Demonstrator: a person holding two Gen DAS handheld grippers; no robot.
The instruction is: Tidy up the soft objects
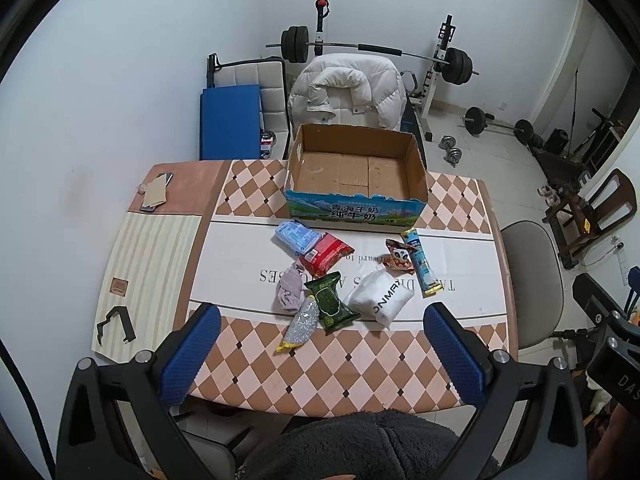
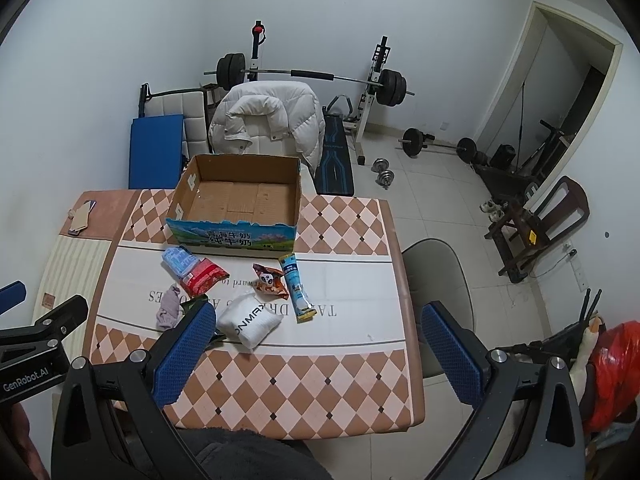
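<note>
Both grippers, left gripper (image 1: 322, 344) and right gripper (image 2: 320, 344), hover spread and empty; cardboard box (image 1: 416, 168) sits unfilled, soft packets (image 1: 380, 296) still scattered on table (image 1: 256, 376).

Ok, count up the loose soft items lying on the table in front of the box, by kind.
Snack and wipe packets: 6 (blue, red, green, silver, panda, long blue stick)
White pouch: 1
Cloth: 1
Total: 8
</note>
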